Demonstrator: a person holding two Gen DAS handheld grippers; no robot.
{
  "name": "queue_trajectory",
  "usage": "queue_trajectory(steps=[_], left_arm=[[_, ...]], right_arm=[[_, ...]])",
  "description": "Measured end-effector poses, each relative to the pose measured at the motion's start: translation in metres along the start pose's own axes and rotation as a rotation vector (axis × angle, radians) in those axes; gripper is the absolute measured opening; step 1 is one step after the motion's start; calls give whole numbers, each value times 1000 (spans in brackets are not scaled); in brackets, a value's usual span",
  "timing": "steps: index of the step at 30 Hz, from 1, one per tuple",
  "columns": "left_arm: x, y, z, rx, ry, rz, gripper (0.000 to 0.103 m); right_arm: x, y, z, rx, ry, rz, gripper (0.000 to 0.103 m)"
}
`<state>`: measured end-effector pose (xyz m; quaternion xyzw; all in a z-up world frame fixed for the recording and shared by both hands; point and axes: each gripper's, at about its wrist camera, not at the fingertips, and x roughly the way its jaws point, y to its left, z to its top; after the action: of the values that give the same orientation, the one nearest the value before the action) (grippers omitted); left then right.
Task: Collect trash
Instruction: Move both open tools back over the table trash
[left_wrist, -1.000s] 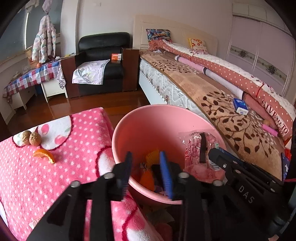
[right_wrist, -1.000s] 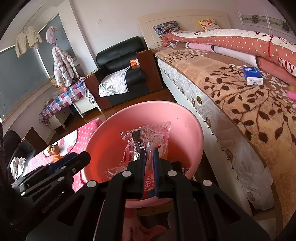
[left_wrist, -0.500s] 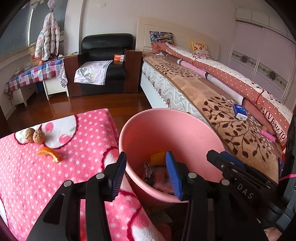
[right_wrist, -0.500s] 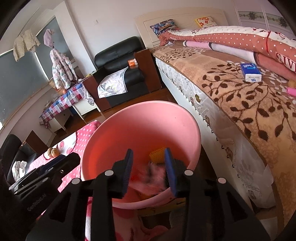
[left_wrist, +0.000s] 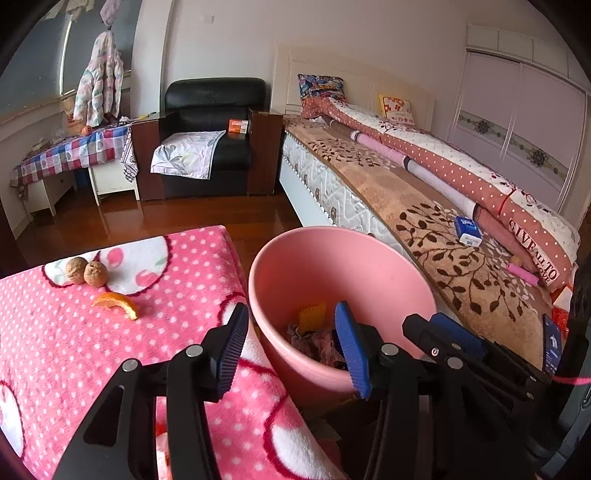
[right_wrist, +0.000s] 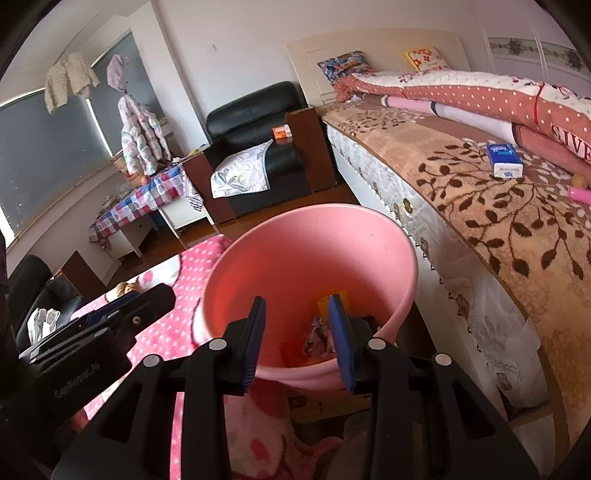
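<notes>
Both of our tools sit at the near rim of the pink bin (left_wrist: 343, 266), and what matters for the coming move is what lies to the left of that bin. Our left gripper (left_wrist: 291, 347) has its jaws opening, nothing between them, one pad over the pink dotted blanket (left_wrist: 110, 350) and the other over the bin's mouth. Our right gripper (right_wrist: 297, 339) stands part open and empty, aimed down into the bin, where wrappers and a yellow scrap already lie.

Left of the bin, on the blanket, we see an orange peel (left_wrist: 116, 303). It is a curved strip, its length running roughly across the left view. Just beyond it, farther from us, two walnuts (left_wrist: 86, 271) touch each other.

We judge the peel to be the next piece of trash. It lies on the left gripper's side of the bin, with the right gripper on the bin's far side from it, so our left hand is the nearer one.
</notes>
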<state>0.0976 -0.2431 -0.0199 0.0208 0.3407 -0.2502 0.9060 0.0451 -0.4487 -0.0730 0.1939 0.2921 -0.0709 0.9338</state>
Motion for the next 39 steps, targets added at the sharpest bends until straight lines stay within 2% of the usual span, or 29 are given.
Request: queue_trajectory(steps=[8,10,13,23,33,39], left_arm=[[-24,12,-4,-4,-22,6,49],[-30,18,-5,-5,-25,8,53],[-41,28,-7,-4,-35,18,54],[-73,88,-18,-55,-50,95,55],[-85,154,-42,-181,-7,165,55],[-83,171,-55,-205,17,193,55]], right_arm=[[-17,21,-10,-26,-20,31,36],[-19,26,-13,-33,-16,46,36],[-22,33,-19,-48,-4,67,36],[-26,65,-40,-114,37,148,36],[-23,93,-59,-164,97,202,36],[-20,107,-70,-203,129,234,36]])
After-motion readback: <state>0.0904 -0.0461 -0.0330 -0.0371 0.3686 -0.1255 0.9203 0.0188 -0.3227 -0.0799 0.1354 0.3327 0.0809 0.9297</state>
